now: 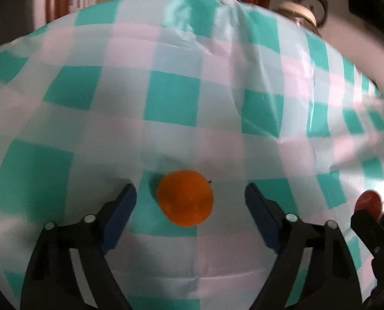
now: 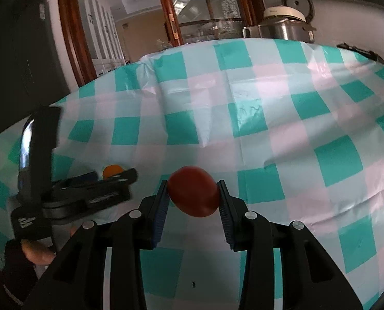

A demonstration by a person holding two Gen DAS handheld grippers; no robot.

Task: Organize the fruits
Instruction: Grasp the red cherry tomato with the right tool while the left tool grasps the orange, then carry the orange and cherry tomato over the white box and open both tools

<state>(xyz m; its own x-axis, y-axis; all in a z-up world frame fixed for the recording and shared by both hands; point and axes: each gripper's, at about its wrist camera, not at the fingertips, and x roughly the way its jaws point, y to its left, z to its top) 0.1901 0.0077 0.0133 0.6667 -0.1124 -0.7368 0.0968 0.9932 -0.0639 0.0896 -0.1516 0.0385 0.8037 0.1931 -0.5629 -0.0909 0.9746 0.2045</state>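
Left gripper (image 1: 190, 193): jaws spread wide, holding nothing. An orange (image 1: 185, 198) lies on the tablecloth (image 1: 171, 98) between the two blue pads (image 1: 122, 214), nearer the left pad, with clear cloth showing on either side of it. No contact between the pads and the fruit is visible. The left wrist view is somewhat blurred.

Right gripper (image 2: 193, 193): jaws narrowed onto a red fruit (image 2: 193, 195), which could be a tomato or an apple; the surface detail does not settle it. Both ribbed blue pads (image 2: 159, 214) press against its sides, one left and one right. Whether the fruit rests on the cloth or is lifted clear of it cannot be told from this angle.

In the right wrist view the left gripper (image 2: 109, 178) appears at the left edge, low over the table, with the orange (image 2: 111, 171) partly visible past its black fingers. The person's hand (image 2: 37, 254) grips that tool's handle at the lower left. In the left wrist view the red fruit (image 1: 368, 204) shows at the far right edge, behind the black frame of the right gripper (image 1: 367, 222).

Surface: a table covered with a thin, creased cloth in teal, white and pale pink checks. The two fruits sit near each other on the near part of the table.

Background: a metal cooker (image 2: 282, 25) with a pale lid stands beyond the far right edge of the table, and a wood-framed glass door (image 2: 205, 7) lies behind the far edge.
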